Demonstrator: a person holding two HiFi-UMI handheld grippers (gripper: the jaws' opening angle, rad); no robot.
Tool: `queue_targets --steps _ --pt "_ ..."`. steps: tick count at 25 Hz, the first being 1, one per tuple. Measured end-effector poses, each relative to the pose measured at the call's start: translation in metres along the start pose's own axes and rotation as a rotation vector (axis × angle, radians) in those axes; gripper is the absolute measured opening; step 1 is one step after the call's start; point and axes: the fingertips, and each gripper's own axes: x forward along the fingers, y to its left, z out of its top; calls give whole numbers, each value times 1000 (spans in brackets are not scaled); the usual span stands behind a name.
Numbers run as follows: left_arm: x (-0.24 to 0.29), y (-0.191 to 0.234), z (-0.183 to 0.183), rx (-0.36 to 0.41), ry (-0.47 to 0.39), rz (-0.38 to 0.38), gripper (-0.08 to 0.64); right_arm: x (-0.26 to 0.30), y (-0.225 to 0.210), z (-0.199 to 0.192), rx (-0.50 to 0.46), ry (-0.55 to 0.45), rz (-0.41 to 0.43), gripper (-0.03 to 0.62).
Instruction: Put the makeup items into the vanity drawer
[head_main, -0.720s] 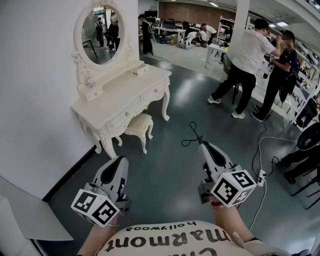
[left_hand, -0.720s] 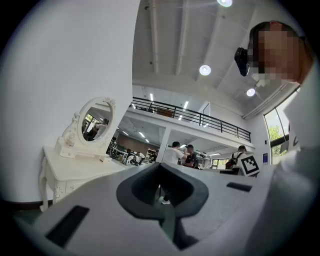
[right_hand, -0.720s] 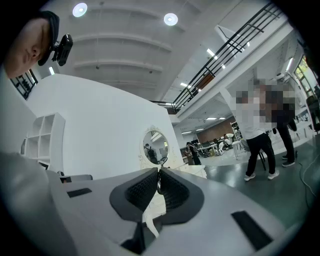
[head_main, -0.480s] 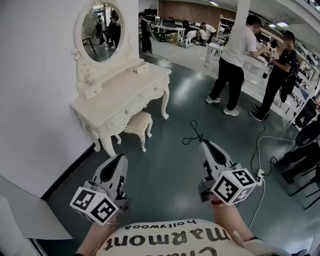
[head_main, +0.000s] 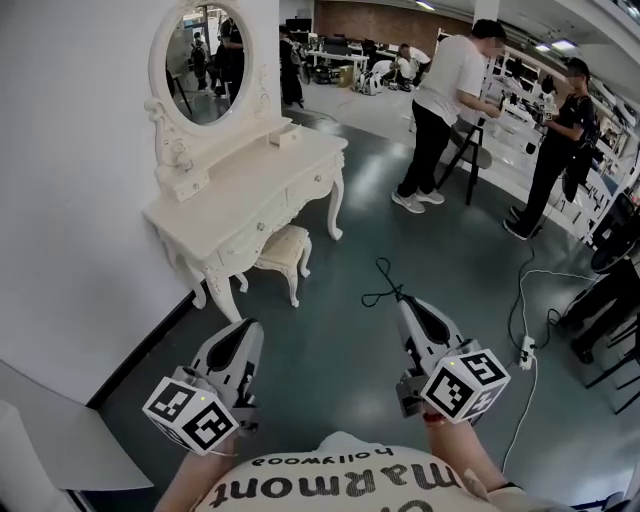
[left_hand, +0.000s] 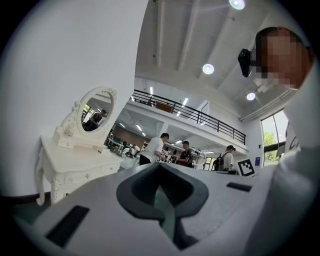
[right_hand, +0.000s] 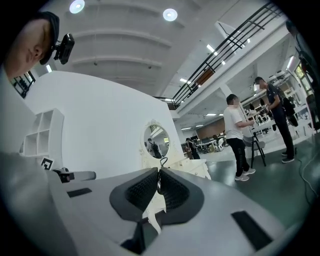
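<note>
The white vanity with an oval mirror stands against the wall at upper left, a few steps ahead. Its front drawers look closed, and a small stool sits under it. My left gripper is held low at the left, shut, with nothing in it. My right gripper is at the right, shut on a thin black wire-like item that sticks out past its tip. The right gripper view shows that item pinched between the pads, with the vanity behind. The vanity also appears in the left gripper view.
Two people stand by desks at the back right. A white cable and power strip lie on the dark floor at the right. A white panel leans at the lower left by the wall.
The person in the white shirt has walked left and farther away. The view has shifted slightly toward the vanity. Both grippers keep their pose and stay shut.
</note>
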Motion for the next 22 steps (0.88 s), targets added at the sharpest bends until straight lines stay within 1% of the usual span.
queue_targets --steps 1,3,6,9,14,18,22 --pt "0 2 -3 -1 12 -12 8 5 1 -3 -11 9 2 38" --pt "2 8 -8 24 29 -14 8 17 2 -7 -24 17 17 38" --pt "4 24 -8 67 24 34 8 40 0 -12 -15 27 52 38" --pt "20 39 0 80 2 62 8 64 -11 -14 6 37 68 38" --pt "71 55 18 87 -33 83 8 103 -45 4 19 16 90 38" --pt "116 63 38 117 -106 104 8 131 -79 26 18 -10 95 38" --pt "158 70 44 128 -129 108 8 155 -111 38 25 -16 104 38"
